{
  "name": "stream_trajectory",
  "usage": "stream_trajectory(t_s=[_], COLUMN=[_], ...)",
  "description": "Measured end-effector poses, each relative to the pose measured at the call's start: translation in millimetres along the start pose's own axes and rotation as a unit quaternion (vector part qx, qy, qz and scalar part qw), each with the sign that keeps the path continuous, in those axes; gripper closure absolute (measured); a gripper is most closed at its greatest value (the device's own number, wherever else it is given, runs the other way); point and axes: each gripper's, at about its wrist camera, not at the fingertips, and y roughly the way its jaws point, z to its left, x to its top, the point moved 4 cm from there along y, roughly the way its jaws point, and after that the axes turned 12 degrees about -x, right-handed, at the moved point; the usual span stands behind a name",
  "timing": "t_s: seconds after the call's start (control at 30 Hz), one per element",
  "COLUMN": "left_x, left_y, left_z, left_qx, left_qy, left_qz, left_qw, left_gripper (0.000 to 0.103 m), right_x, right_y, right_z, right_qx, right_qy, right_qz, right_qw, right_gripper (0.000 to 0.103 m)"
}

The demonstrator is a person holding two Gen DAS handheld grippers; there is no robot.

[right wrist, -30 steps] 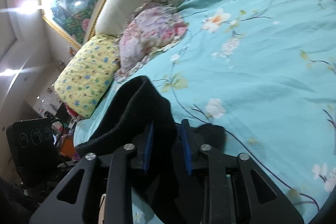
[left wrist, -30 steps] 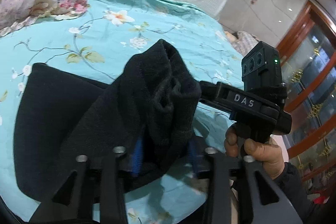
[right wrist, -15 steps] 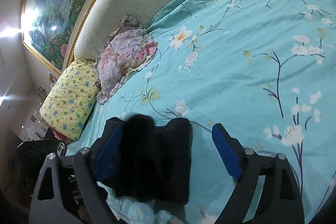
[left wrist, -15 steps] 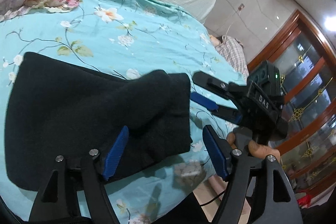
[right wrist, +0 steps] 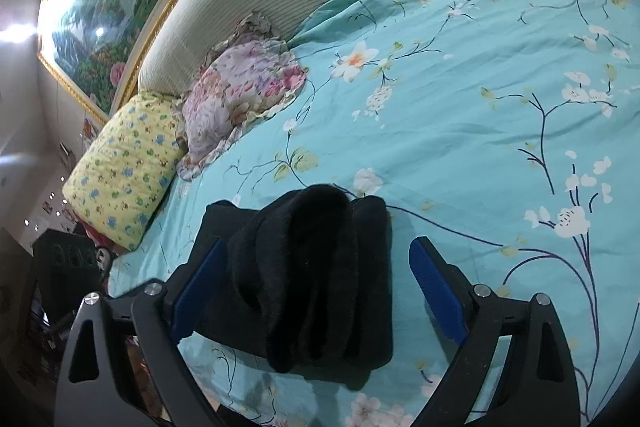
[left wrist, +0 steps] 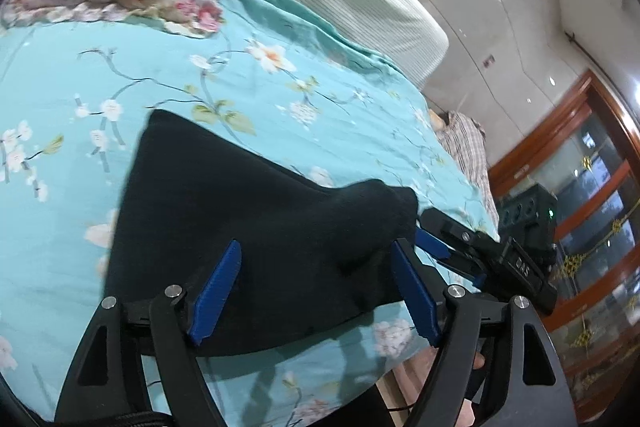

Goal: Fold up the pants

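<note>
Since second ago both grippers let go: black pants [left wrist: 248,227] dropped on bed [left wrist: 180,75], folded. Left gripper [left wrist: 316,291] and right gripper [right wrist: 316,291] opening wide, pads not touching cloth. Bundle lies between jaws, raised hump nearer right gripper.

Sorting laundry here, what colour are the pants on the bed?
Plain black pants, no pattern; the right wrist view shows them best.

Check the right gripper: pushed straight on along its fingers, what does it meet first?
Most likely the folded black pants, lying on the bed between the right gripper's opening jaws, pads clear of the cloth. Depth is hard to judge.
</note>
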Motion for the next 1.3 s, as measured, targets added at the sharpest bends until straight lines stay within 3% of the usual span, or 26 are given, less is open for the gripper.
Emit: stream_trajectory(t_s=[0.33,0.57,0.87,1.3], left_x=[6.4,7.3,8.7,16.1], left_y=[-28.7,-38.0,-23.9,5.9], left_z=[34.3,48.6,67.3,88.5], left_qx=[0.018,0.046,0.060,0.048], left_qy=[-0.038,-0.037,-0.043,-0.069], left_qz=[-0.033,-0.040,-0.016,0.005], left_qw=[0.9986,0.9974,0.9971,0.9965], left_gripper=[0.024,0.022,0.022,0.022], right_x=[-10.3,-19.5,-29.5,-34.7], right_y=[0.7,3.9,10.5,29.8], right_z=[13.6,7.1,4.2,2.2], right_qx=[-0.012,-0.025,-0.028,-0.023], right_qy=[-0.014,0.002,0.008,0.013], right_qz=[0.002,0.010,0.025,0.042], right_qw=[1.000,1.000,0.999,0.999], right_gripper=[0.010,0.010,0.010,0.010])
